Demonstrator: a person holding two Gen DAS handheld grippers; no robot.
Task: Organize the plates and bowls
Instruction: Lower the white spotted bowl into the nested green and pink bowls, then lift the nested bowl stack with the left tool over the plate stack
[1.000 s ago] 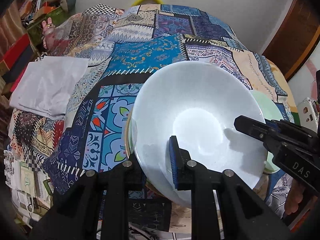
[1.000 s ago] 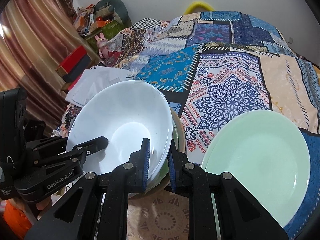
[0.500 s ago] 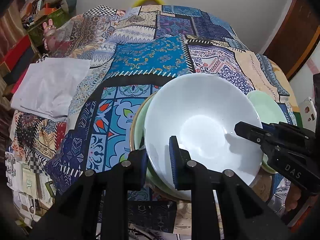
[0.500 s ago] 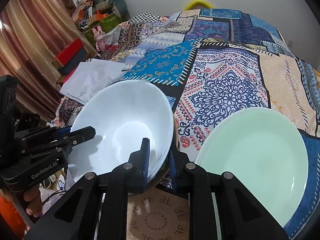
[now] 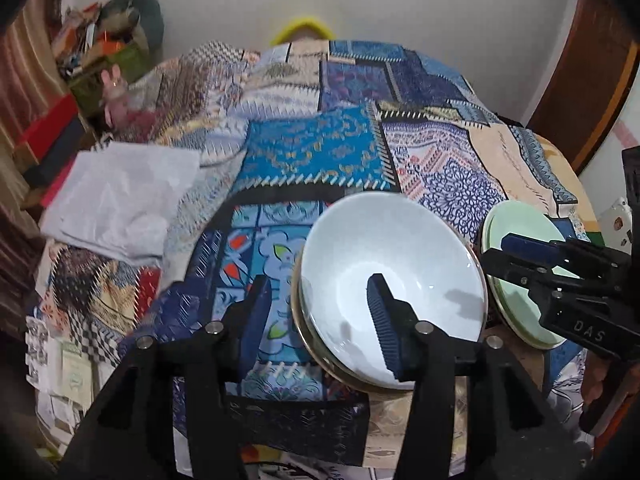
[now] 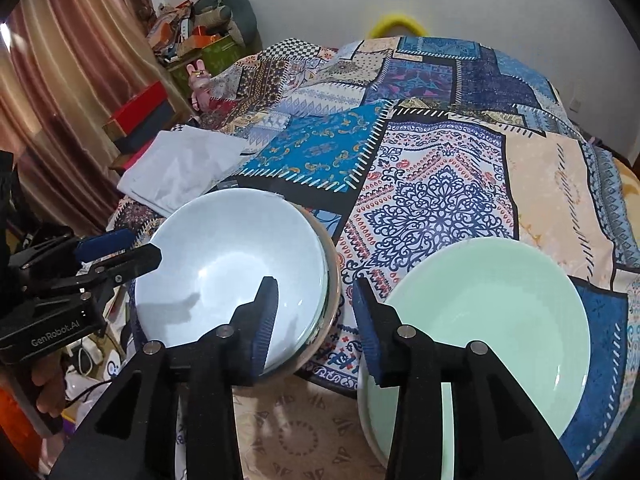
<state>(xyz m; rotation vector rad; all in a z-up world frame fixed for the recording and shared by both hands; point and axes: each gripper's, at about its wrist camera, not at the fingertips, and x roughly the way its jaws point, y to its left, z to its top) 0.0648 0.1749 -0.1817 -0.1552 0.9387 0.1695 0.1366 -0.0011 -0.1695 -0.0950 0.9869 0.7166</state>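
A white bowl (image 5: 394, 264) sits nested on top of a stack of bowls on the patterned cloth; it also shows in the right wrist view (image 6: 236, 276). A pale green plate (image 6: 492, 328) lies to its right on another plate, and shows in the left wrist view (image 5: 516, 240). My left gripper (image 5: 318, 316) is open, its jaws either side of the bowl stack's near left rim. My right gripper (image 6: 314, 320) is open, its jaws either side of the stack's near right rim. Neither holds anything.
A folded white cloth (image 5: 116, 196) lies at the left of the patchwork-covered table (image 6: 440, 184). Boxes and clutter (image 6: 192, 40) stand beyond the table's left side. A wooden door (image 5: 584, 80) is at the right.
Both grippers opened and let go of the white bowl, which now rests level in the stack. Both have drawn back slightly.
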